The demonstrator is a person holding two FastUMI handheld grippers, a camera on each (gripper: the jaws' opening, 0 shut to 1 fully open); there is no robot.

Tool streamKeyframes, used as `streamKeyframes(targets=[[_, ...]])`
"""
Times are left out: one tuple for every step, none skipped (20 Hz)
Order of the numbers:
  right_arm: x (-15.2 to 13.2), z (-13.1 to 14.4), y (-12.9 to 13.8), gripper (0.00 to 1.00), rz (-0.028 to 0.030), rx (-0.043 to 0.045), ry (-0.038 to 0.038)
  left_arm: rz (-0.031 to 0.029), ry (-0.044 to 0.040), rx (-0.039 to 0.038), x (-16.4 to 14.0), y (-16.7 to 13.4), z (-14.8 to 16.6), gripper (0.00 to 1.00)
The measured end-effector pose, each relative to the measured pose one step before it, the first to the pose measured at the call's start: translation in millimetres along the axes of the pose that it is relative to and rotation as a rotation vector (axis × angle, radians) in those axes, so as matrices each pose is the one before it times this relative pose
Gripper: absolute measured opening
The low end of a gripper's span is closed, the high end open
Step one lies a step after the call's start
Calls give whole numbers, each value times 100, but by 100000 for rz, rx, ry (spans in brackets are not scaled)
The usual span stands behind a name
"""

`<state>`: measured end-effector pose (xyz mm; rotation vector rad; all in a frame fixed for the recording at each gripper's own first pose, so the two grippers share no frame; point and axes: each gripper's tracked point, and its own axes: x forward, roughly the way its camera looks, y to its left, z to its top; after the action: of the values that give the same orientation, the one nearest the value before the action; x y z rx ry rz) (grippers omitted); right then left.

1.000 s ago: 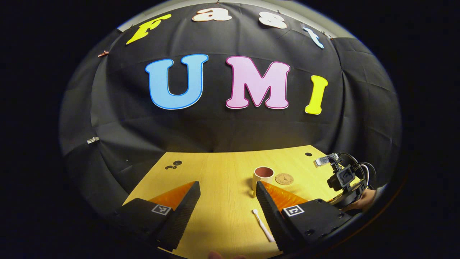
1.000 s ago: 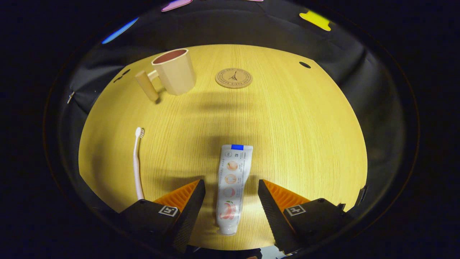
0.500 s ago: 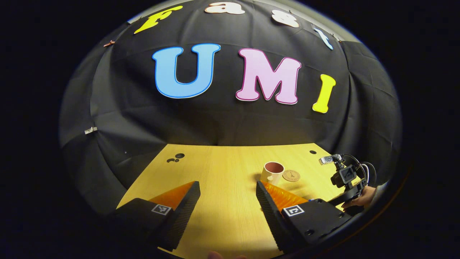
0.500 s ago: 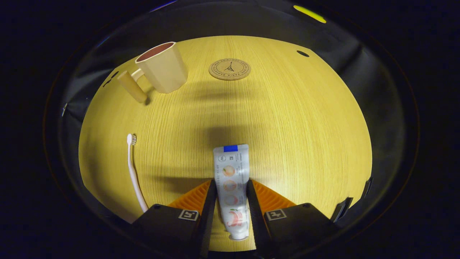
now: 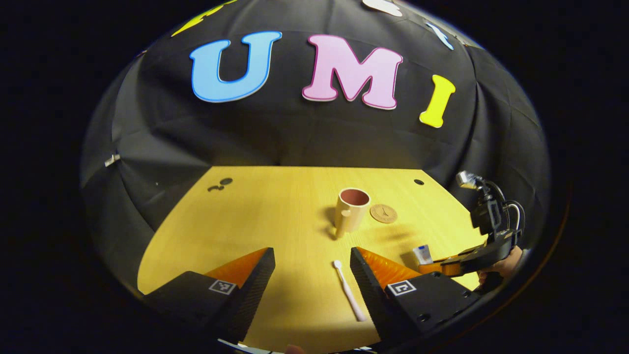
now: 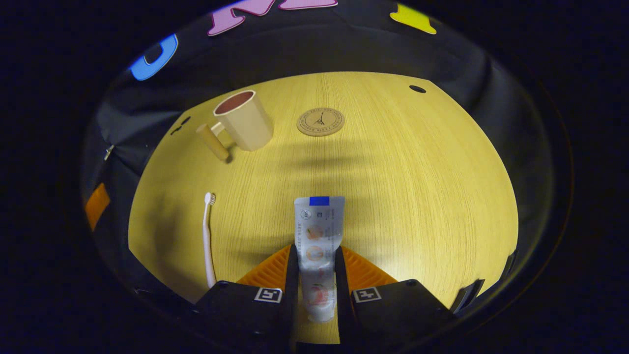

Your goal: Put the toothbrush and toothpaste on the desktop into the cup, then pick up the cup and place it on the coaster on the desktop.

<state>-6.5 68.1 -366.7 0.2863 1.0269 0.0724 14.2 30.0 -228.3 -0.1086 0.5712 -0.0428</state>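
white toothpaste (image 6: 318, 231) now off the desk, right gripper (image 6: 317, 275) clenched on it (left gripper (image 5: 312, 275) fingers apart)

Open counter (image 6: 417, 187) across the right half and near the front edge. Toward the far edge, blocked by upright cup (image 6: 244, 120) and flat coaster (image 6: 320, 121); toothbrush (image 6: 208, 238) lying along the left edge.

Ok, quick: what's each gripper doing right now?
Left gripper: open, holding nothing.
Right gripper: fingers closed on the toothpaste.

Both views face the cup (image 5: 352, 210) (image 6: 244, 120), obliquely above.
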Motion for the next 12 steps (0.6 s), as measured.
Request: streamKeyframes(targets=[[-912,744,-127,32,3708,431,-4087,113,2742,-913,531,-553,-814,95],[-690,477,-136,37,2483,-255,-2740,43,2532,-554,516,-711,-849,94],[-699,408,-62,37,2480,-755,-2454,93,2750,-177,447,-581,-651,92],[-743,371,-261,37,2894,-1255,-2487,1008,3900,69,903,-621,-973,90],[-502,322,-123,37,2052,-476,-1344,891,2545,-30,545,-345,-644,89],[-582,60,-38,37,1706,-362,-559,901,2033,-304,798,-422,-527,89],[-561,154,-315,37,1713,-316,-166,1013,2611,-823,829,-506,-626,88],[-526,198,-420,37,1359,-213,-225,1597,2641,-865,845,-310,-764,88],[-247,251,-336,37,580,-415,-131,1442,2034,-373,575,-162,-568,88],[-242,60,-399,37,274,-1163,13,1030,2037,-305,650,-328,-517,88],[-418,405,-625,37,165,-1996,-715,1615,3148,-737,1031,-282,-896,88],[-192,177,-284,37,413,-410,-345,835,1647,-571,601,-47,-530,87]])
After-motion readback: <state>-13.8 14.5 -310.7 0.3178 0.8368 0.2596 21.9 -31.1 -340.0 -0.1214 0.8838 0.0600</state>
